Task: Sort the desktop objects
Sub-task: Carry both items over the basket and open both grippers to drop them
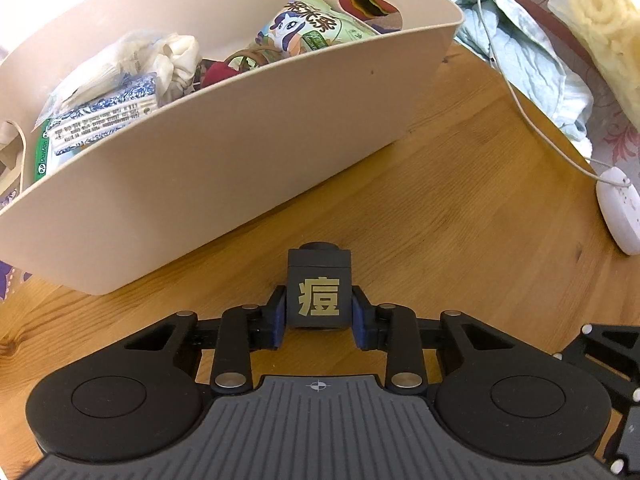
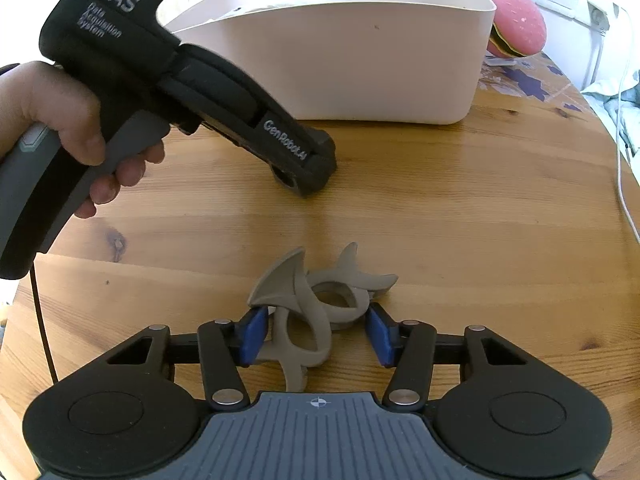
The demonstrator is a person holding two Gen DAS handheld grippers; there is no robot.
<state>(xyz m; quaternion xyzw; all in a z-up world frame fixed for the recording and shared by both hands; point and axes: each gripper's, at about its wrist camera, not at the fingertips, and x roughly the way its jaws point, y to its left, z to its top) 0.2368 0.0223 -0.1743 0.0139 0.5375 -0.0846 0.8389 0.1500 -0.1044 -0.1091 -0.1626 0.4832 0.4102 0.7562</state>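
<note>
My left gripper (image 1: 319,312) is shut on a small black bottle (image 1: 319,288) with a gold character, low over the wooden table (image 1: 440,208), just in front of the beige bin (image 1: 224,152). The bin holds snack packets (image 1: 308,28) and bags. In the right wrist view, my right gripper (image 2: 316,332) stands around a grey pronged plastic piece (image 2: 304,312) on the table; the blue pads sit close on both sides, the left one touching it. The left gripper body (image 2: 240,120) reaches down to the table before the bin (image 2: 360,64).
A white power strip (image 1: 620,208) with its cable lies at the table's right edge. Pale blue cloth (image 1: 520,52) and a rolled yellow towel (image 1: 600,20) lie beyond the edge. A pink burger-shaped toy (image 2: 516,28) sits behind the bin.
</note>
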